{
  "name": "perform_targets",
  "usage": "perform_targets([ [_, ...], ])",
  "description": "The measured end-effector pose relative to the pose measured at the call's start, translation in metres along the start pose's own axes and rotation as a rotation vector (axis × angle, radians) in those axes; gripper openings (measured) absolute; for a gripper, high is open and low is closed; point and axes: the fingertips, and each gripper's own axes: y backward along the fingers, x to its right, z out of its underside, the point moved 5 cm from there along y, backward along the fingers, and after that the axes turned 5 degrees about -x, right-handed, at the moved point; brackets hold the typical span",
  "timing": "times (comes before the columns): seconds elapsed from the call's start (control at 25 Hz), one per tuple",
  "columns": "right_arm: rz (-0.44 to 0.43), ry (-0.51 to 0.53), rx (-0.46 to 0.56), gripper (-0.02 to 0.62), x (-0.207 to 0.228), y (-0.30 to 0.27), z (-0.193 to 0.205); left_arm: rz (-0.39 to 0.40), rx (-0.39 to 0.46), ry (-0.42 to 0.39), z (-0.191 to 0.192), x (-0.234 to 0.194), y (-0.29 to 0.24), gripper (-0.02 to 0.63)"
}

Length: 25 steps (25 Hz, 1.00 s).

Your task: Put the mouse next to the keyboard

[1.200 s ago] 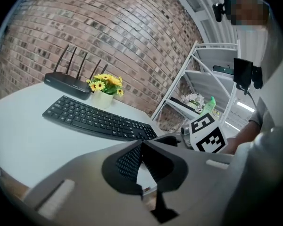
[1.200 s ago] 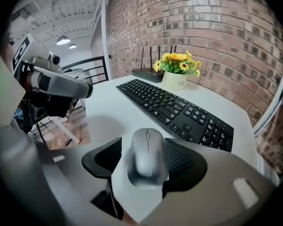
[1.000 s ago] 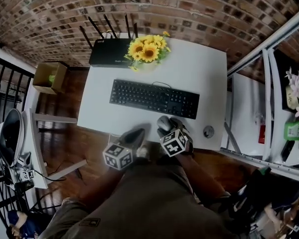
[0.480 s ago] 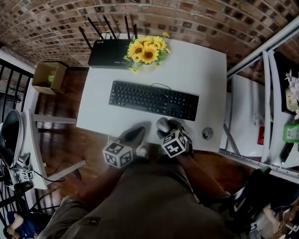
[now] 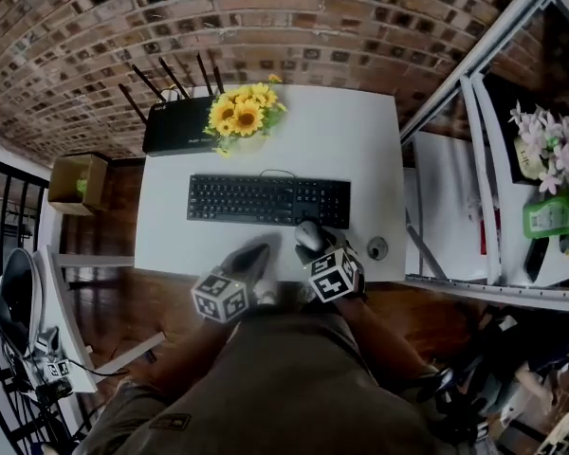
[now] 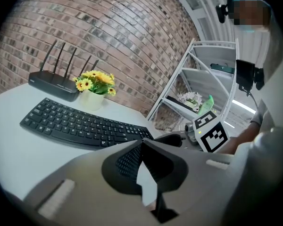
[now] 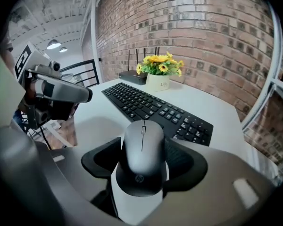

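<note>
A grey mouse (image 7: 142, 154) sits between the pads of my right gripper (image 7: 144, 163), which has just been closing and is shut on its sides. In the head view the mouse (image 5: 309, 237) is just in front of the right end of the black keyboard (image 5: 268, 200), near the white table's front edge (image 5: 171, 254). My right gripper (image 5: 311, 246) points steeply down at it. My left gripper (image 5: 250, 257) is beside it on the left, shut and holding nothing; its tips (image 6: 141, 145) meet. The keyboard (image 6: 80, 126) lies ahead of them.
At the back of the table are a black router (image 5: 175, 121) with antennas and a pot of sunflowers (image 5: 237, 117). A small round object (image 5: 376, 248) lies right of the mouse. A metal shelf (image 5: 474, 159) stands to the right. A cardboard box (image 5: 76, 178) is on the floor at the left.
The head view has shifted left and up over the table. My right gripper with the mouse has edged a little closer to the keyboard's front edge. The left gripper stays beside it.
</note>
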Motion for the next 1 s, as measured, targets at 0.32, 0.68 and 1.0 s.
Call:
perform_targets([
  [0.32, 0.11, -0.106, 0.059, 0.304, 0.053, 0.027, 0.007, 0.058, -0.007, -0.064, -0.021, 0.019, -0.032, 0.002],
  [0.68, 0.211, -0.227, 0.093, 0.304, 0.118, 0.044, 0.018, 0.092, -0.024, -0.127, -0.045, 0.036, -0.064, 0.002],
  [1.0, 0.226, -0.286, 0.058, 0.304, 0.155, 0.027, 0.032, 0.062, -0.037, -0.142, -0.054, 0.037, -0.077, 0.002],
])
